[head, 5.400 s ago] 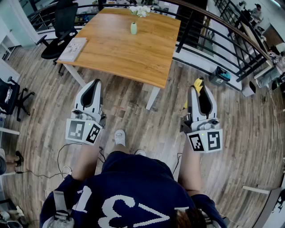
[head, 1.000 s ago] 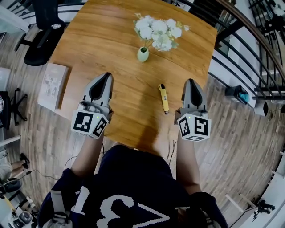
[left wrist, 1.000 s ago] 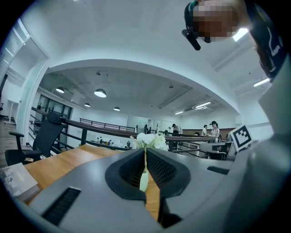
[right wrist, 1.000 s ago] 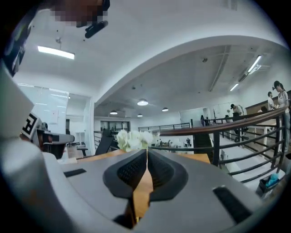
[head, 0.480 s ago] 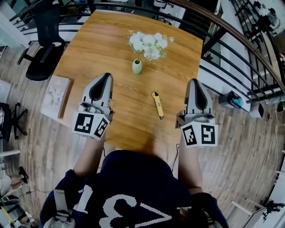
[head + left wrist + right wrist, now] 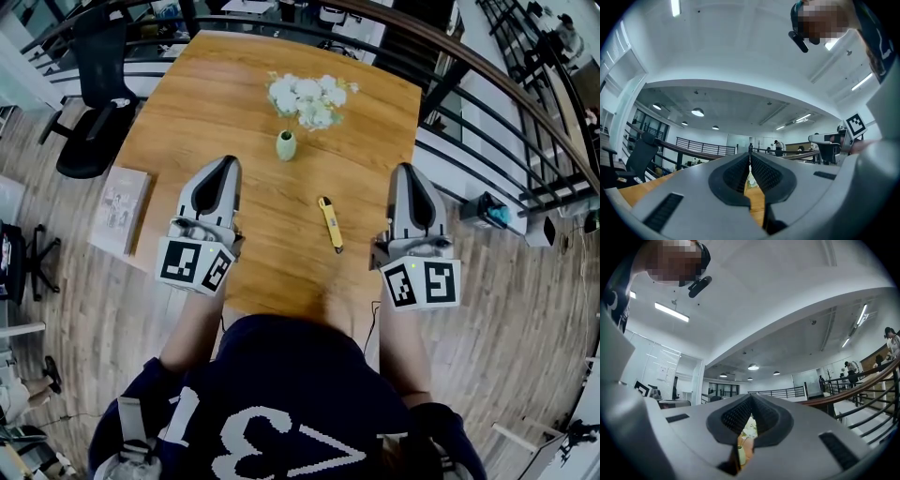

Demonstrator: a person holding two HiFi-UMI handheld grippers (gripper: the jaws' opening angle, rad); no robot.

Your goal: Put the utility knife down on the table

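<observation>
The yellow utility knife [image 6: 329, 223] lies flat on the wooden table [image 6: 187, 103], between my two grippers and nearer the right one. In the head view my left gripper [image 6: 228, 161] hovers over the table's near left part, and my right gripper [image 6: 404, 169] hovers over its right edge. Neither touches the knife. In the left gripper view my left gripper [image 6: 750, 157] has its jaws together with nothing between them. In the right gripper view my right gripper [image 6: 752, 397] is likewise shut and empty. Both point roughly level across the room.
A small green vase [image 6: 286, 143] with white flowers [image 6: 307, 98] stands on the table beyond the knife. A book [image 6: 122, 209] lies at the table's left edge. A black office chair [image 6: 89, 103] stands at the far left, and a dark railing [image 6: 497, 141] runs along the right.
Several seconds ago the right gripper held the knife away from the table; now the knife lies on the table. Over the last second both grippers rose, and the knife stayed put.
</observation>
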